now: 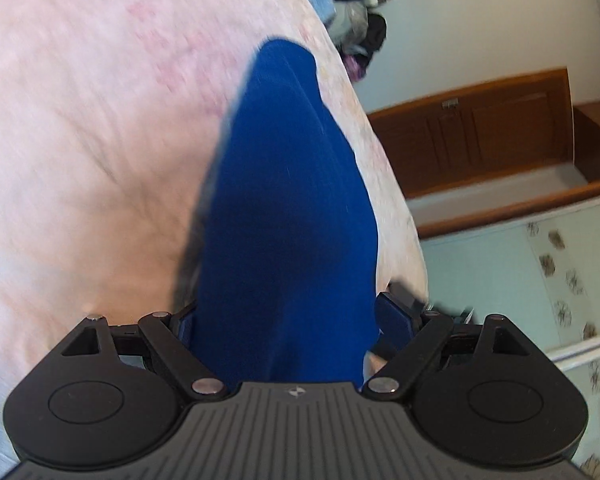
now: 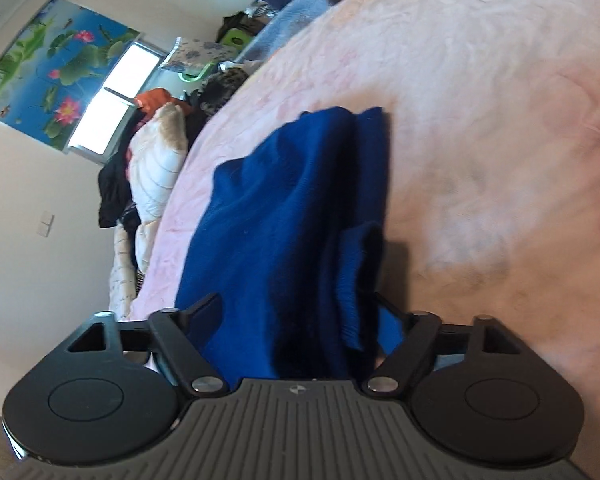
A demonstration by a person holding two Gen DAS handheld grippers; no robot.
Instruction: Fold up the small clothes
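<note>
We see one blue garment [image 2: 284, 216] bunched near the bed's [image 2: 480, 100] edge, between both spread jaws. Left gripper [image 1: 288, 320] and right gripper [image 2: 300, 316] are released; their fingertips are hidden by cloth, and the left view is blurred.

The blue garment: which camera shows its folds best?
The right wrist view: the blue garment shows its layered folds and a ribbed edge on the pink bedspread. The left wrist view shows only a blurred, smooth blue shape.
</note>
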